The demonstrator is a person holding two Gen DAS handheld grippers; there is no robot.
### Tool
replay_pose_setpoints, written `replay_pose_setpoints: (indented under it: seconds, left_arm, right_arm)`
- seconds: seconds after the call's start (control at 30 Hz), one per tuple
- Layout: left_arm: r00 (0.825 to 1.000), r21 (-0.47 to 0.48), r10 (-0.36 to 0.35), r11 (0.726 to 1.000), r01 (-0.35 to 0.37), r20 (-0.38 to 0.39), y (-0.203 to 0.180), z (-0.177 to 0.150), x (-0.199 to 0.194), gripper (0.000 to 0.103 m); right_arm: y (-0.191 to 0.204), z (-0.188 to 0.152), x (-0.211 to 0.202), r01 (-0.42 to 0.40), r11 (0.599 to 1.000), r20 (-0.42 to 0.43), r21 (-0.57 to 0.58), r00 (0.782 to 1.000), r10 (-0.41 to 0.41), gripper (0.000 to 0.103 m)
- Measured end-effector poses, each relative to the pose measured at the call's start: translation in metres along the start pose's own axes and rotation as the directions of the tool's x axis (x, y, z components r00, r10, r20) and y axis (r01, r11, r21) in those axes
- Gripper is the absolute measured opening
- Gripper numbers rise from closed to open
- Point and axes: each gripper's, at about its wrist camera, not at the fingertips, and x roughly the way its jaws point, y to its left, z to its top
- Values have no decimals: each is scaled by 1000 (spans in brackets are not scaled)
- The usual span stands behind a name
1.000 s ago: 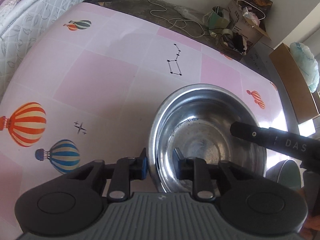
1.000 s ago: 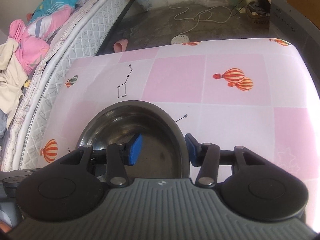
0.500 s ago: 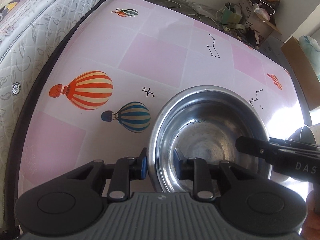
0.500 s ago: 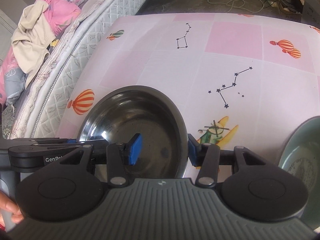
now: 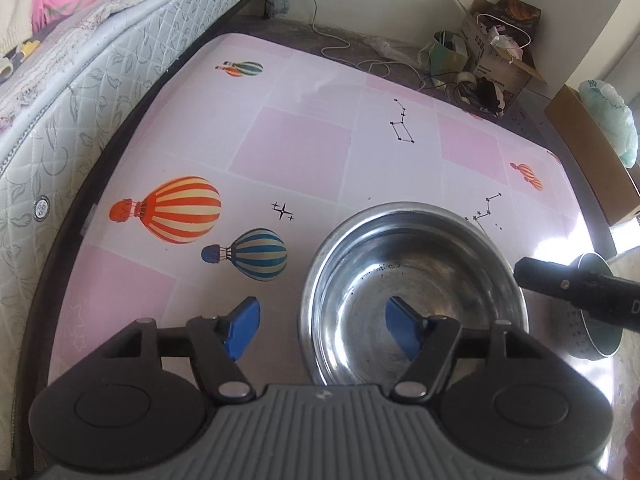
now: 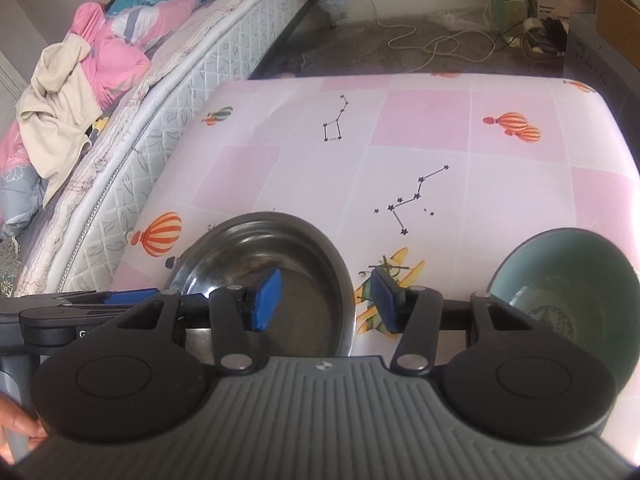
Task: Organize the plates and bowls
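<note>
your left gripper (image 5: 323,327) is opening, released astride the steel bowl (image 5: 414,288) rim; your right gripper (image 6: 327,304) too; teal bowl (image 6: 564,300) at three o'clock.

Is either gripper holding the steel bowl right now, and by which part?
Neither. Left gripper is opening around the steel bowl rim; right gripper straddles the opposite rim, pads clear.

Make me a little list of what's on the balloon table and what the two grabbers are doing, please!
table: pink checked cloth with balloons and stars
steel bowl: steel bowl sits on the cloth
teal bowl: teal bowl to the steel bowl's right
left gripper: left gripper jaws opening, astride the steel bowl's near rim, pads clear
right gripper: right gripper open, astride its other rim, not pressing
beside table: mattress
</note>
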Motion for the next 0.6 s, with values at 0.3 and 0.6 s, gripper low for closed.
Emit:
replay_pose_setpoints:
  seconds: [0.3, 0.6]
  left_arm:
    - [993, 111, -6, 994, -7, 121, -24, -2, -46, 87]
    - [992, 162, -61, 986, 42, 114, -53, -6, -54, 89]
  right_arm:
    - [-23, -7, -66, -70, 996, 109, 55, 992, 63, 50]
    - [-50, -28, -115, -120, 988, 151, 99, 983, 105, 50]
